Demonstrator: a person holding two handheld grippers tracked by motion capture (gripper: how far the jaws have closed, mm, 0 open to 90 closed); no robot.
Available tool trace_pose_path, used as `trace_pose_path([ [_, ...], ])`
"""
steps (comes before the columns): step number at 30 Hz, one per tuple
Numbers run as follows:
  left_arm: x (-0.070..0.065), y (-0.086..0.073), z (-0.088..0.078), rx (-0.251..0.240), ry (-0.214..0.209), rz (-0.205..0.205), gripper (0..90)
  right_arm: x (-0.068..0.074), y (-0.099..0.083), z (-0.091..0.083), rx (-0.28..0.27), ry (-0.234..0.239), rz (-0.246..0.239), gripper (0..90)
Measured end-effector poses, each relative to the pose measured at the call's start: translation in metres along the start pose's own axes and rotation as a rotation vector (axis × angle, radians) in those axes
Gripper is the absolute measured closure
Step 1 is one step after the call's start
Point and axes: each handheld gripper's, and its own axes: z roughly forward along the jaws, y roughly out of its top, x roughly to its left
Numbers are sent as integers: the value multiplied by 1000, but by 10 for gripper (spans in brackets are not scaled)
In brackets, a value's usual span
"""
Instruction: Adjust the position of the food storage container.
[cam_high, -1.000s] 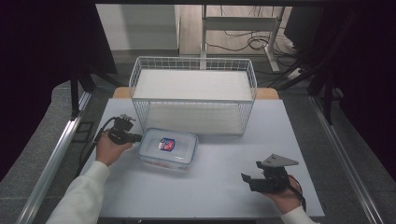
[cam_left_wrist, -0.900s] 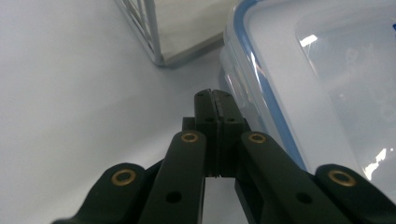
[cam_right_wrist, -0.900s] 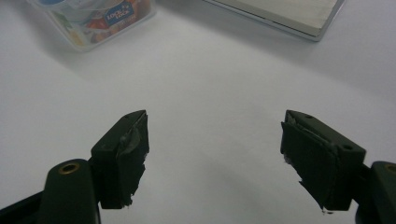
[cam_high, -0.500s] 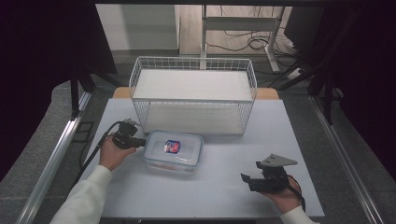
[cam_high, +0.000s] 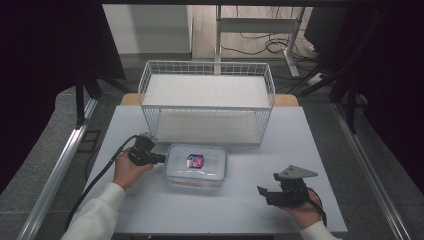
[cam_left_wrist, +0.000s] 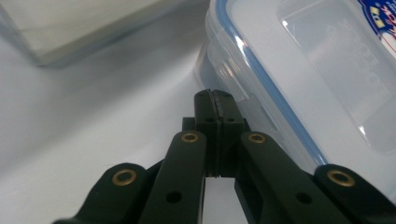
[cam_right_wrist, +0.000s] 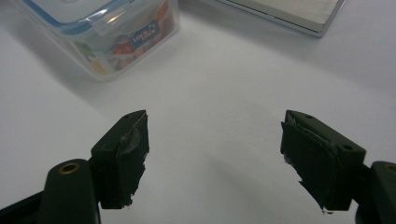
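Now | lidded container (cam_high: 196, 166): contents unclear | wire basket (cam_high: 207, 102): white board

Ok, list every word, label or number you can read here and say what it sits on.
Paper insert inside the clear lidded container, seen through its side wall: a blue logo with white lettering, too blurred to read for sure.
Sticker on the container's lid: red and blue, lettering too small to read.
Embossed lettering on the lid: too faint to read.
Nothing else bears text.

Left tongs (cam_high: 161, 159): black, brass-ringed screw holes along the linkage arms, black cable trailing. Right tongs (cam_high: 262, 193): black, worn pads (cam_right_wrist: 126, 154), grey three-cornered plate on top. White sleeve (cam_high: 97, 215) on the left forearm.
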Motion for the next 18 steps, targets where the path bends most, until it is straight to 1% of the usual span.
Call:
trace_pose_path([
  [2, -2, 0, 1, 0, -5, 5, 900, 0, 0, 0, 1, 0, 1, 238],
  [3, -7, 0, 3, 0, -16, 10, 900, 0, 0, 0, 4, 0, 1, 238],
  [4, -7, 0, 3, 0, -16, 10, 900, 0, 0, 0, 4, 0, 1, 238],
  [5, -13, 1, 5, 1, -25, 17, 900, 0, 0, 1, 6, -1, 0, 238],
  [6, -13, 1, 5, 1, -25, 17, 900, 0, 0, 1, 6, -1, 0, 238],
  [7, -18, 3, 8, 3, -30, 23, 900, 0, 0, 1, 7, 0, -1, 238],
  [8, -18, 3, 8, 3, -30, 23, 900, 0, 0, 1, 7, 0, -1, 238],
  [10, -24, 5, 11, 1, -36, 32, 900, 1, 0, 2, 10, 0, -3, 238],
  [13, -31, 7, 15, 1, -55, 34, 900, 1, 0, 2, 11, 2, -1, 238],
  [18, -35, 8, 16, 3, -65, 42, 900, 0, -1, 2, 10, 0, 0, 238],
])
